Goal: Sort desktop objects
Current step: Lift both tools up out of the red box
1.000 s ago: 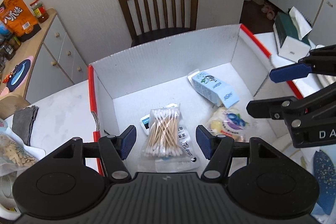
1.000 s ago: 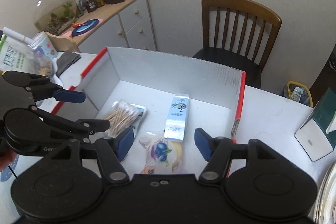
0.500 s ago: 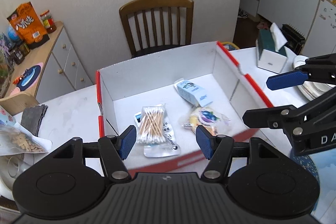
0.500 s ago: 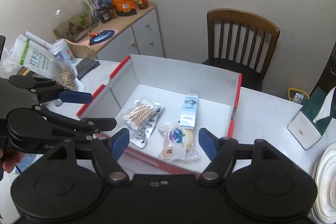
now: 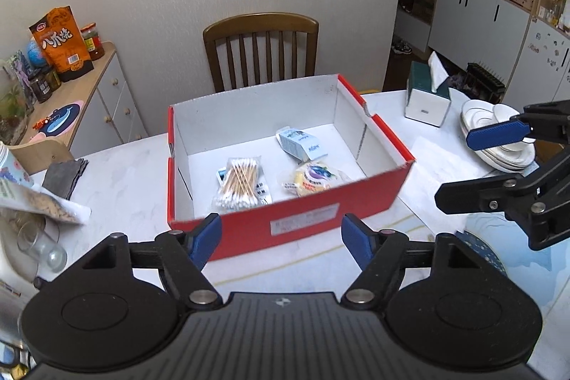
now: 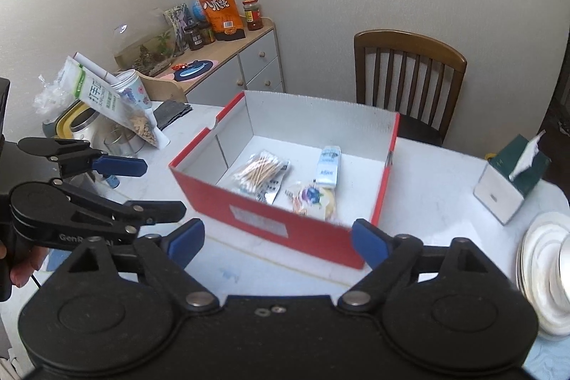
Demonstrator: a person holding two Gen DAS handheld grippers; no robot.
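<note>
A red box with a white inside stands on the white table; it also shows in the right wrist view. In it lie a bag of cotton swabs, a light blue packet and a snack packet with a blueberry picture. The swabs, blue packet and snack packet show in the right wrist view too. My left gripper is open and empty, in front of and above the box. My right gripper is open and empty, also before the box.
A wooden chair stands behind the table. A tissue box and stacked plates are at the right. A grain bag, a glass and a grey cloth are at the left. A cabinet holds jars.
Both grippers have pulled back and up from over the box, which now shows whole with its red front wall. Both stay open and empty.
</note>
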